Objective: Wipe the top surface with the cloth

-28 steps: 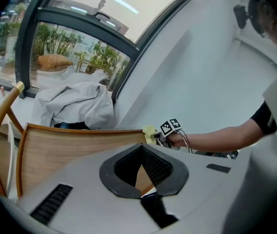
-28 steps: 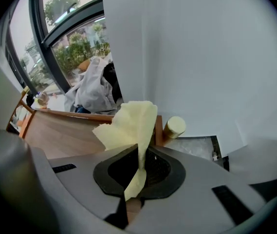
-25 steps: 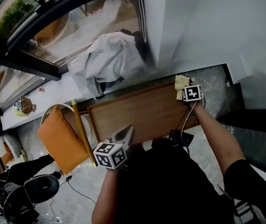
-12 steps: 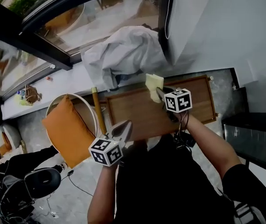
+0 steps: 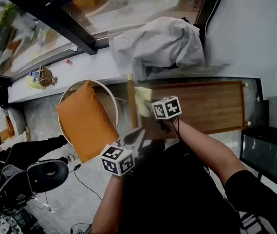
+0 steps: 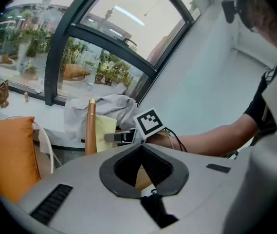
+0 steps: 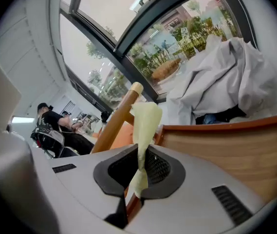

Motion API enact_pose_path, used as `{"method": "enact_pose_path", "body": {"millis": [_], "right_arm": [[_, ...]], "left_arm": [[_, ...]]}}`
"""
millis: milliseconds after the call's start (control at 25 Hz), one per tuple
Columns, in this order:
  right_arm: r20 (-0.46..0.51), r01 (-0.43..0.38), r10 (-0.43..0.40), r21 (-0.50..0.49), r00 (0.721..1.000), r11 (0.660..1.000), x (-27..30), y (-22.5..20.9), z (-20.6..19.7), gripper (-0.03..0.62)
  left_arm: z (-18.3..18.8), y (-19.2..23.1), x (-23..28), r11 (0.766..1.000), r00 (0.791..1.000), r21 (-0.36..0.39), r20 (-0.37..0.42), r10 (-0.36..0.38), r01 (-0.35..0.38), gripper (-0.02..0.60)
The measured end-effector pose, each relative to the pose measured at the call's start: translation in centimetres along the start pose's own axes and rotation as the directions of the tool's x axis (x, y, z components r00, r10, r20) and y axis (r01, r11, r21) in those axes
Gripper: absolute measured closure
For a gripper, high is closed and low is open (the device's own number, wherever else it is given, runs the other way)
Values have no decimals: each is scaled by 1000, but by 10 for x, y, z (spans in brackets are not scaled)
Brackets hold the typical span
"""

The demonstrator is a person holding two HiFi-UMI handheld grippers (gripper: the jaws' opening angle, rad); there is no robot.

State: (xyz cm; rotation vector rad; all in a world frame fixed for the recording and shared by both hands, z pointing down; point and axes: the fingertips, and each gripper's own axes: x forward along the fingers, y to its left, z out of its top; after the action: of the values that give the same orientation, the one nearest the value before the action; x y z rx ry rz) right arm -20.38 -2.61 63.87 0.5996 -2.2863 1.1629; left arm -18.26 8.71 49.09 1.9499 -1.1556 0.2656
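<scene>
A wooden top (image 5: 211,106) sits below a window (image 5: 128,4), with a white sheet (image 5: 157,45) at its 12 o'clock. At its 9 o'clock end, the right gripper (image 5: 148,106) pinches the yellow cloth (image 5: 142,97). Only the left gripper view shows the left gripper (image 6: 140,147) pressed together, empty.

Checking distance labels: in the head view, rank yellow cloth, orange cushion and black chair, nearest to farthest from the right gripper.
1. Yellow cloth, held by the right gripper.
2. Orange cushion, to its left.
3. Black chair, lower left.
</scene>
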Motion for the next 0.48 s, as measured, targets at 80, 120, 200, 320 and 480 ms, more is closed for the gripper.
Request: {"method": "enact_pose_path", "body": {"millis": [80,120,200,320,480], "right_arm": [[-31,33,-33,12,999,999,16,-7,-6,562],[-52,55,-54,12,997,998,24,-12,-11,562],[-92,104,-103,-1,990,995,36,-25,-20,562],[-121,166,-169,-39,978,985,44,-40,-28,562],[-151,220,-241,-145,959,965,53,-48,-33,562]], "left_arm": [[-5,3,-4,1000,1000,-1,-8,-11,11,574],[-8,4,-6,1000,1000,1,-14,-17,17,574],[-14,3,-8,999,999,24,-38,-30,31,574],[-19,2,-10,997,997,69,-65,-43,47,574],[-20,5,-10,996,996,71,-79,-50,56,572]]}}
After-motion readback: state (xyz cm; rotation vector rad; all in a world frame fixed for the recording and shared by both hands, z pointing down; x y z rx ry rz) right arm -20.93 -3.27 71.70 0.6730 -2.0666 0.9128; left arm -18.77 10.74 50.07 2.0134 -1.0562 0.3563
